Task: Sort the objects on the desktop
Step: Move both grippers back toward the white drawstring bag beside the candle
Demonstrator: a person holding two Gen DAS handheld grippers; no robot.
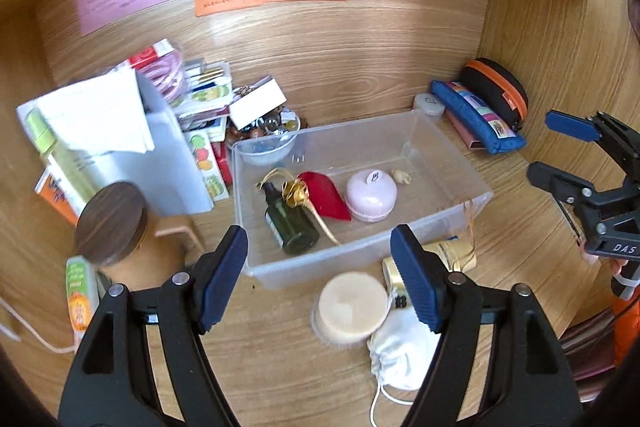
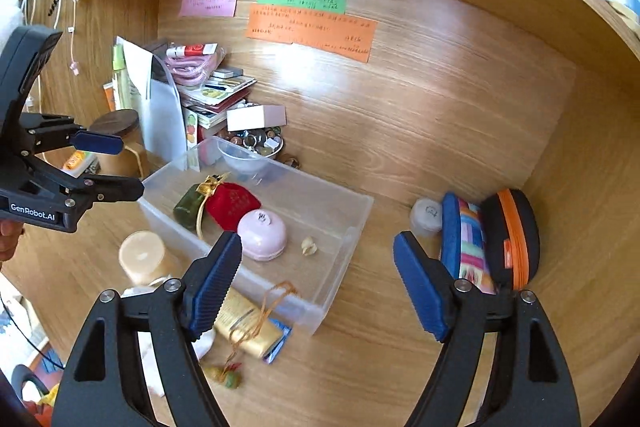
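Observation:
A clear plastic bin (image 1: 452,151) (image 2: 344,227) sits on the wooden desk. It holds a dark green bottle (image 1: 290,223) (image 2: 188,203), a red pouch (image 1: 326,197) (image 2: 234,205), a pink round case (image 1: 371,195) (image 2: 262,235) and a small beige trinket (image 1: 402,177) (image 2: 309,246). In front of the bin lie a beige round jar (image 1: 352,307) (image 2: 142,257), a gold tube (image 1: 460,251) (image 2: 248,327) and a white pouch (image 1: 400,351). My left gripper (image 1: 320,275) (image 2: 108,163) is open and empty above the bin's front edge. My right gripper (image 2: 318,283) (image 1: 556,151) is open and empty, right of the bin.
A blue pencil case (image 1: 476,115) (image 2: 466,243), a black-and-orange zip case (image 1: 496,89) (image 2: 514,239) and a small white jar (image 2: 426,215) lie at the right wall. Stacked boxes, papers and a bowl of beads (image 1: 266,137) crowd the back left. A wood-lidded jar (image 1: 110,223) stands at the left.

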